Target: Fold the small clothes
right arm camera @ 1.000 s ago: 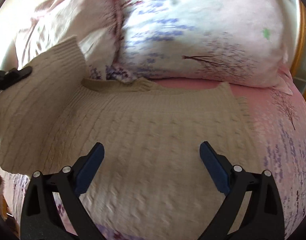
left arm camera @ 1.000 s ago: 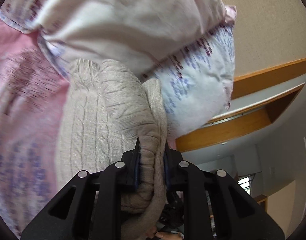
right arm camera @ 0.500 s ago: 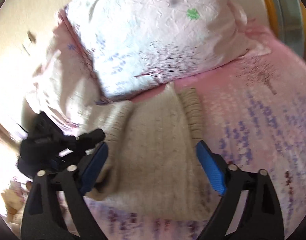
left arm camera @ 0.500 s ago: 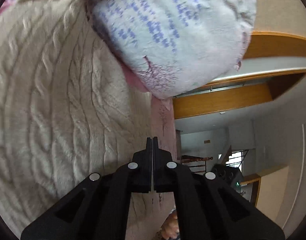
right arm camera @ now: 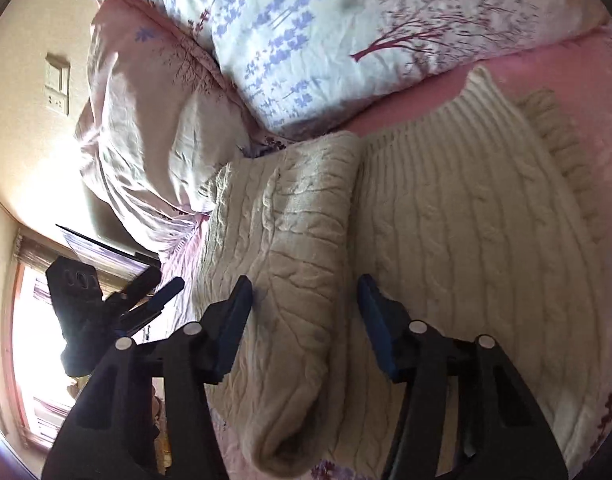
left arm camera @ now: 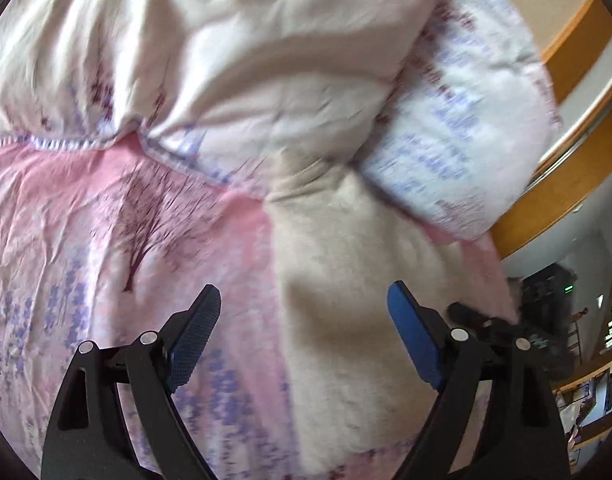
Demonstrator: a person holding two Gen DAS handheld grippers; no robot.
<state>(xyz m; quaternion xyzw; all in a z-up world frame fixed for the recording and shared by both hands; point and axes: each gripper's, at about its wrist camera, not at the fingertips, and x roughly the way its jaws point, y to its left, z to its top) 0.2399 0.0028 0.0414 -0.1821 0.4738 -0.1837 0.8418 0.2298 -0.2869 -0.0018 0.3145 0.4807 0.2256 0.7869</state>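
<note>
A cream cable-knit sweater (right arm camera: 465, 216) lies on the pink floral bedspread (left arm camera: 86, 240), with one side folded over onto its middle (right arm camera: 290, 240). It also shows, blurred, in the left wrist view (left arm camera: 353, 280). My right gripper (right arm camera: 306, 316) is open, its blue pads on either side of the folded flap, low over it. My left gripper (left arm camera: 304, 332) is open and empty, hovering above the sweater's edge; it shows at the left in the right wrist view (right arm camera: 146, 300). The right gripper shows at the right of the left wrist view (left arm camera: 485, 328).
Two floral pillows (right arm camera: 345, 32) lie against the wall behind the sweater, one white (left arm camera: 465, 128), one pinkish (right arm camera: 146, 120). A wooden bed frame (left arm camera: 545, 200) runs on the right. A wall switch (right arm camera: 57, 84) and a bright window (right arm camera: 30, 340) are on the left.
My left gripper let go of the sweater fold, opened and pulled back. My right gripper moved over the folded flap and narrowed somewhat, still open.
</note>
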